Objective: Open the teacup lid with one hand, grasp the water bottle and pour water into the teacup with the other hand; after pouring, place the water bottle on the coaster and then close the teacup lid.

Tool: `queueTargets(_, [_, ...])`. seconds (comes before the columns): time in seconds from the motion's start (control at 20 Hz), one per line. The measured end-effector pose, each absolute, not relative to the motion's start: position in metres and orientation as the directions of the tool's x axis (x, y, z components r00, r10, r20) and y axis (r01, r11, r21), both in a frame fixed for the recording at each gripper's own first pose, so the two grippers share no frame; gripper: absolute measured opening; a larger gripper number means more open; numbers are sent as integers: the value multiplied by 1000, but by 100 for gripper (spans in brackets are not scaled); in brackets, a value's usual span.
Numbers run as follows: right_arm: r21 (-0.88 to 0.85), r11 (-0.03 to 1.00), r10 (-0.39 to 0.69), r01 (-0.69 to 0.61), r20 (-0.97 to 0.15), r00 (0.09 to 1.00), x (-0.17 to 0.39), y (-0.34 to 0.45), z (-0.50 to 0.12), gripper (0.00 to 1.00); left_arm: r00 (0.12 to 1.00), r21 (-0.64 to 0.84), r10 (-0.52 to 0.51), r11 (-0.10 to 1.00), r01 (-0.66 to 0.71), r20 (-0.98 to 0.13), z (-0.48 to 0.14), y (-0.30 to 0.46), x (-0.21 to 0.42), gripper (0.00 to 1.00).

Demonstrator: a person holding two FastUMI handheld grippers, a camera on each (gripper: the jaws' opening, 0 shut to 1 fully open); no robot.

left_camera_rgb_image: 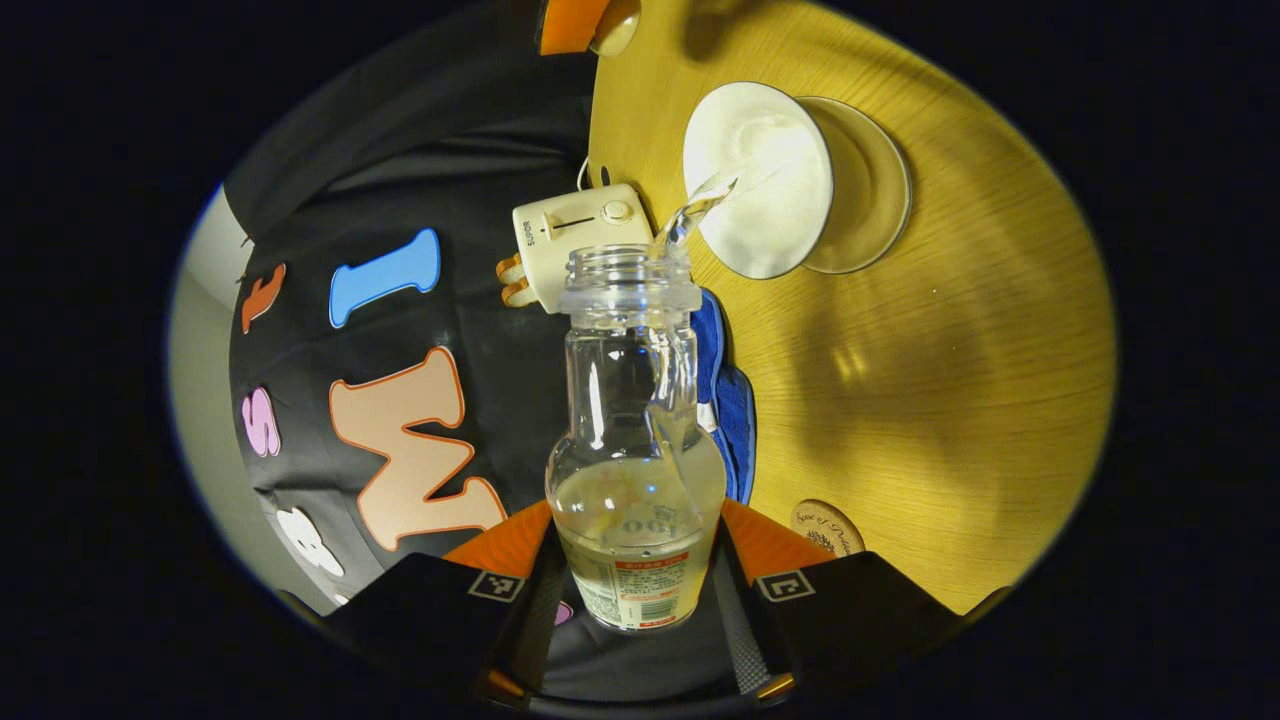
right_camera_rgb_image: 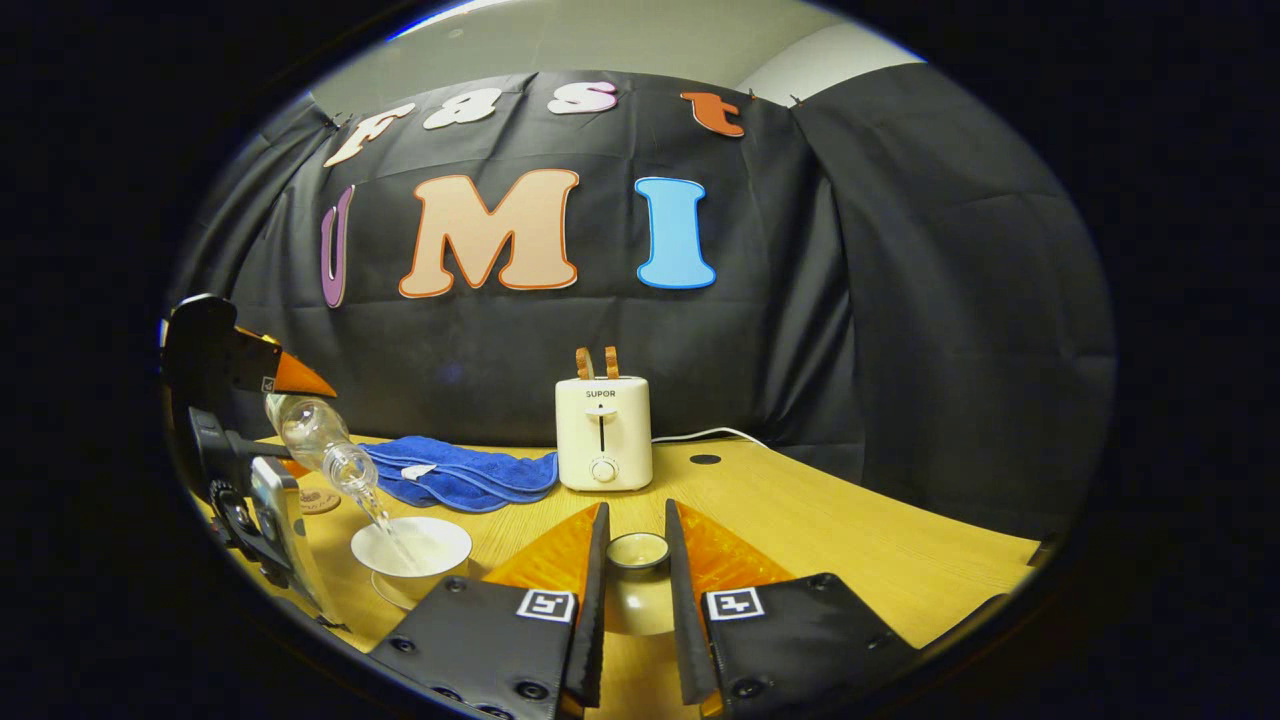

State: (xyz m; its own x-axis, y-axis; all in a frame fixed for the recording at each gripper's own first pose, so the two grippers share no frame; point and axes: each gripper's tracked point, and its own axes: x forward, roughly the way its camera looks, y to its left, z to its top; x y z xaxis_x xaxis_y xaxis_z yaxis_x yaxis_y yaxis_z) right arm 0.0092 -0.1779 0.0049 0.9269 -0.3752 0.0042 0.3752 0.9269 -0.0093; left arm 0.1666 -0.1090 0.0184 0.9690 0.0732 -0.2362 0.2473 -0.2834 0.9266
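Here we saw the left gripper (left_camera_rgb_image: 640, 570) clamped on the water bottle (left_camera_rgb_image: 635, 450), tilted and pouring into the teacup (left_camera_rgb_image: 765, 180) on the table (left_camera_rgb_image: 950, 400). The right gripper (right_camera_rgb_image: 635, 560) gripped the teacup lid (right_camera_rgb_image: 638, 550); the coaster (left_camera_rgb_image: 826, 527) lay bare nearby.

Left gripper (left_camera_rgb_image: 636, 590) fingers clamp tilted water bottle (left_camera_rgb_image: 634, 440), water streaming into teacup (left_camera_rgb_image: 758, 180).

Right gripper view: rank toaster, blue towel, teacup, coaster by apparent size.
1. Blue towel and toaster: too close to call.
2. Teacup.
3. Coaster, partly hidden; nearness skews all.
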Motion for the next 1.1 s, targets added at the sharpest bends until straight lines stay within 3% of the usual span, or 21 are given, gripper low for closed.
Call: queueTargets(1.1, [-10, 924, -381, 381, 5, 924, 9, -179, 5, 34, 986, 850, 37, -501, 159, -163, 55, -134, 177, 68])
